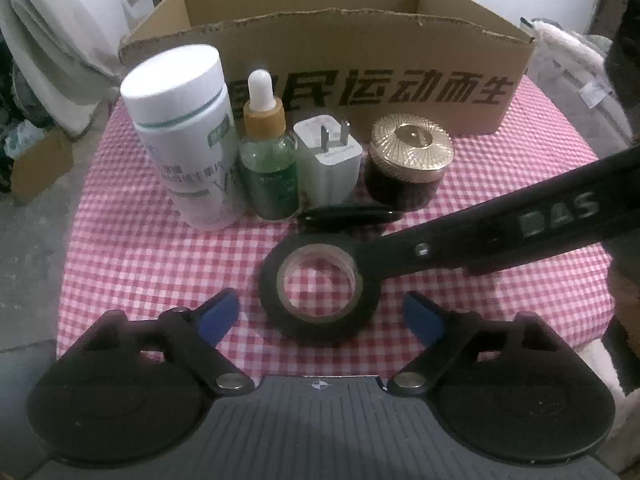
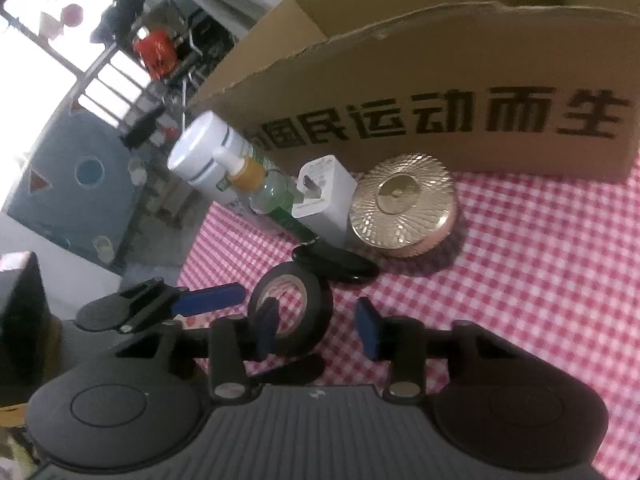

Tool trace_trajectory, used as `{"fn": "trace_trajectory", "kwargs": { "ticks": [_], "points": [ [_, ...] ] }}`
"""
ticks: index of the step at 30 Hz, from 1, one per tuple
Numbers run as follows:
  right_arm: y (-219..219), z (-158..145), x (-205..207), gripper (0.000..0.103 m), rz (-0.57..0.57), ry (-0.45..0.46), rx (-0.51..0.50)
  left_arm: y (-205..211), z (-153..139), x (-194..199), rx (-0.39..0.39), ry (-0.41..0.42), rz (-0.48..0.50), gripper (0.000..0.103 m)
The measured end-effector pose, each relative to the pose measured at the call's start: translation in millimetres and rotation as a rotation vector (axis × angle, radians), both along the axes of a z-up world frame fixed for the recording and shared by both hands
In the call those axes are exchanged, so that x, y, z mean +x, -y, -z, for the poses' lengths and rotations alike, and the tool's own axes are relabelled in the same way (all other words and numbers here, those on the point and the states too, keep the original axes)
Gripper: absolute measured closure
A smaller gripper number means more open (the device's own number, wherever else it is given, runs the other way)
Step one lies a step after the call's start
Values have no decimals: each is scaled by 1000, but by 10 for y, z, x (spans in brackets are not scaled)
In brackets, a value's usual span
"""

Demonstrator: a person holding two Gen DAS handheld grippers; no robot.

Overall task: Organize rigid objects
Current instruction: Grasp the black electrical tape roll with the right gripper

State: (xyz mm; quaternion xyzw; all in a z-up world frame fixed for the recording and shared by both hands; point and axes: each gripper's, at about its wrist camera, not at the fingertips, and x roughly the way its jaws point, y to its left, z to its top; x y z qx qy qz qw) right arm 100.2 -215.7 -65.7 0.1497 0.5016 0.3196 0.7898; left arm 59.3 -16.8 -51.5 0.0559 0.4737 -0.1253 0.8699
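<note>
Left wrist view: the left gripper [image 1: 320, 316] fingers stand wide apart, flanking the black roll of electrical tape [image 1: 320, 292] flat on the red-checked tabletop [image 1: 140, 260] without touching it. Right gripper [image 2: 316, 330] fingers straddle the roll's wall, 1 inside the hole; contact is unclear. Behind the roll, a black oblong object [image 1: 350, 215] is hard to identify.
</note>
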Motion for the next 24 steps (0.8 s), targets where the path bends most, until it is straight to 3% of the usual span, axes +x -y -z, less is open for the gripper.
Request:
{"fn": "trace_trajectory", "kwargs": {
  "ticks": [3, 12, 20, 24],
  "points": [
    [-71, 9, 10, 70, -15, 10, -22, -14, 17, -5, -17, 1, 11, 22],
    [-147, -66, -81, 72, -34, 36, -58, 19, -22, -60, -77, -7, 56, 27],
    [231, -67, -275, 72, 29, 47, -96, 279, -43, -151, -136, -27, 160, 27],
    [410, -71, -407, 72, 77, 58, -110, 426, -21, -168, -129, -31, 221, 27]
  ]
}}
